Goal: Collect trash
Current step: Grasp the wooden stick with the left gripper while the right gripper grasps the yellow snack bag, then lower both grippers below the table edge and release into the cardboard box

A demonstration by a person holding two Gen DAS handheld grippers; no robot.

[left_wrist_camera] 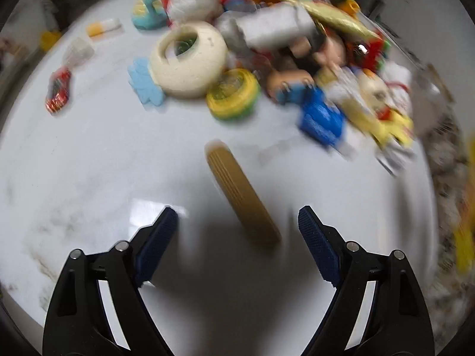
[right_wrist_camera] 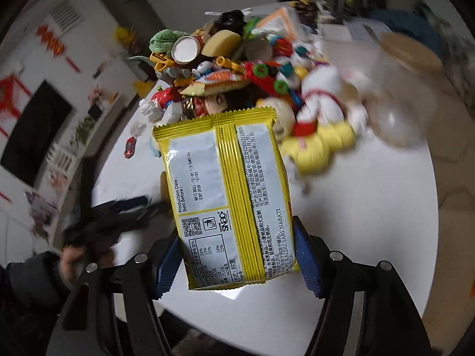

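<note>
In the right wrist view my right gripper (right_wrist_camera: 236, 237) is shut on a yellow snack packet (right_wrist_camera: 225, 184). Its blue pads press the packet's two sides, and the printed back faces the camera. In the left wrist view my left gripper (left_wrist_camera: 237, 222) hangs open over the white table (left_wrist_camera: 89, 163). A tan ribbed stick-shaped wrapper (left_wrist_camera: 240, 192) lies on the table just ahead of its fingertips and between them, untouched. A red candy wrapper (left_wrist_camera: 58, 90) and a clear wrapper (left_wrist_camera: 78, 50) lie at the far left. My left gripper (right_wrist_camera: 139, 204) also shows as a dark blur in the right wrist view.
A heap of toys and packets (left_wrist_camera: 297, 44) fills the far side of the table, with a cream ring (left_wrist_camera: 187, 59) and a yellow-green lid (left_wrist_camera: 233, 93) at its front. The table's edge curves down the right. A clear jar with a wooden lid (right_wrist_camera: 406, 53) stands beyond the heap.
</note>
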